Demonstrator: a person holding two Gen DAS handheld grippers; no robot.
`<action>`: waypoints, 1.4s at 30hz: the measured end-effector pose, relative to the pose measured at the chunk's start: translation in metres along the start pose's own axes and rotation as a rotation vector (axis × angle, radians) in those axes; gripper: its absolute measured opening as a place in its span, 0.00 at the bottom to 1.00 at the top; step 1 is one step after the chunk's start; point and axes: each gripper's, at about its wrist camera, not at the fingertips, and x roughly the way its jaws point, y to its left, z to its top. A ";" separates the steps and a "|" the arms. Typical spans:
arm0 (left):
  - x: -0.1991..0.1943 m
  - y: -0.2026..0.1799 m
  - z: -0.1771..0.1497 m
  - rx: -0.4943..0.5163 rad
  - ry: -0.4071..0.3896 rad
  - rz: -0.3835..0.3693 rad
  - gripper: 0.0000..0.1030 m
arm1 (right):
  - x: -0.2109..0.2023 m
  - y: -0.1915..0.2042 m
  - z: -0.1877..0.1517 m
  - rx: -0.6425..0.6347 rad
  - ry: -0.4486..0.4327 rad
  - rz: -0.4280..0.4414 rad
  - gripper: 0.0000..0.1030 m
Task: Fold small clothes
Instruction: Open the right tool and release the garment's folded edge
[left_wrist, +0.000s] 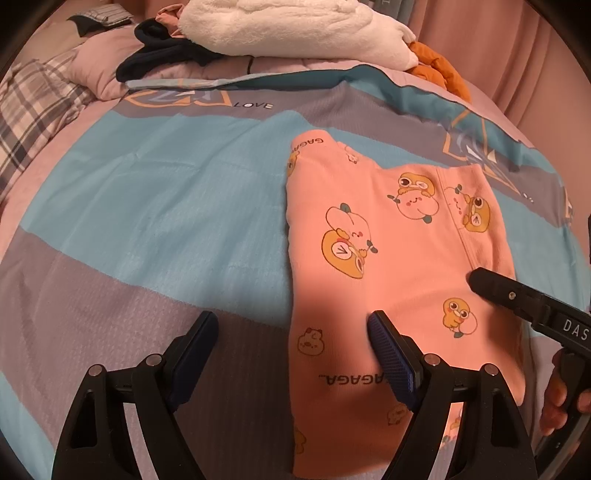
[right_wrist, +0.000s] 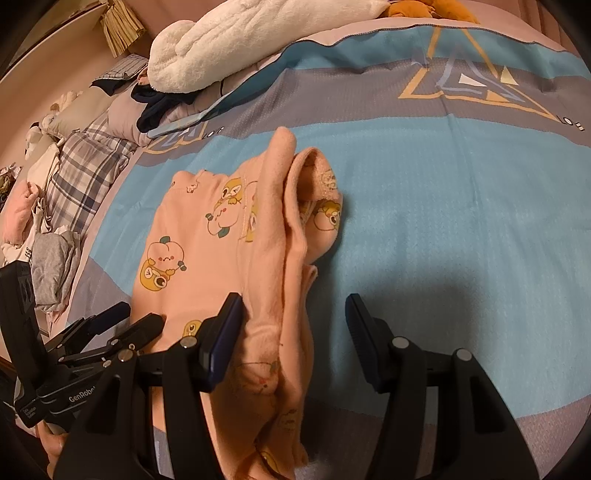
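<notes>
Presently, the pink garment (left_wrist: 388, 258) is lying on the bedspread (left_wrist: 147, 192), long axis running away from both grippers. Its edges are being straddled by the left gripper (left_wrist: 295, 347) and right gripper (right_wrist: 291, 332), both wide open, nothing held.

"LOVE" on the blanket (left_wrist: 147, 177), "GenRobo" on the left gripper (right_wrist: 122, 317).

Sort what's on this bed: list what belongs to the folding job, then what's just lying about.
Job:
pink garment
left claw, open
right claw, open

Lying about:
white towel
dark clothes
orange cloth
plaid pillow
grey clothes
bedspread
</notes>
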 end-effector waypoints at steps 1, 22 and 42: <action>0.000 0.000 0.000 0.000 0.000 0.001 0.80 | 0.000 0.000 0.000 -0.001 0.001 0.000 0.56; -0.005 -0.004 -0.007 0.010 0.008 0.019 0.80 | -0.004 0.000 -0.006 0.003 0.005 -0.001 0.56; -0.008 -0.011 -0.019 0.022 0.032 0.038 0.80 | -0.017 0.001 -0.012 -0.005 0.005 -0.003 0.56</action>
